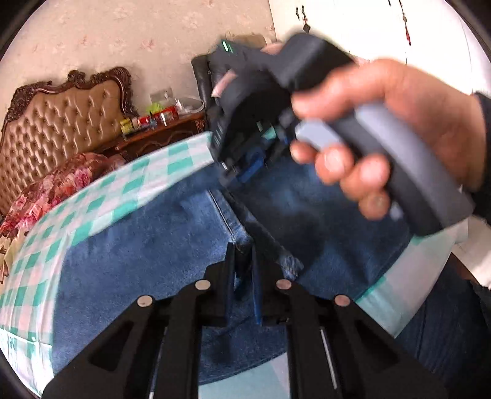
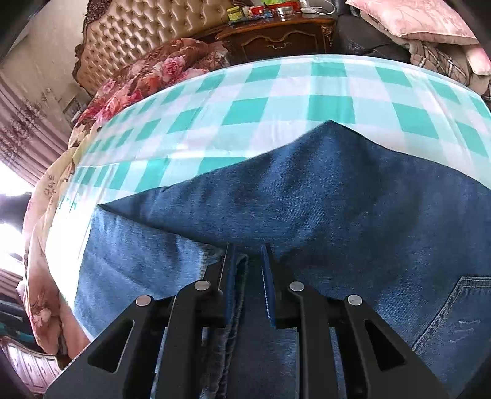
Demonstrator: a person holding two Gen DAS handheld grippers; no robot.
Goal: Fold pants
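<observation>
**Jeans on a checked sheet, both grippers low over the denim**

A bedroom is shown: a tufted headboard (image 2: 147, 27) with a carved dark frame, a dark wooden nightstand (image 2: 276, 36) crowded with small jars and boxes, and a floral quilt (image 2: 153, 73) bunched at the head of the bed. Pillows (image 2: 411, 18) are piled at the upper right of the right wrist view. The bed is covered by a sheet (image 2: 276, 92) checked in teal and white.

The jeans (image 2: 337, 199) are spread flat on that sheet and fill the lower half of both views. A folded layer with a pointed corner is seen lying across the denim beneath it, and a back pocket (image 2: 454, 313) with stitched edges is visible at the lower right.

The left gripper (image 1: 244, 264) is held low over the jeans, its jaws drawn almost together, with only a narrow slit left; whether cloth is pinched there cannot be told, as the view is blurred.

The right gripper (image 2: 248, 264) is seen with a narrow gap between its jaws. A seamed edge of denim runs through that gap, against the left jaw, while the right jaw stands clear of it. In the left wrist view this gripper is seen from outside, blurred, gripped by a hand (image 1: 399, 122) above the jeans.
</observation>
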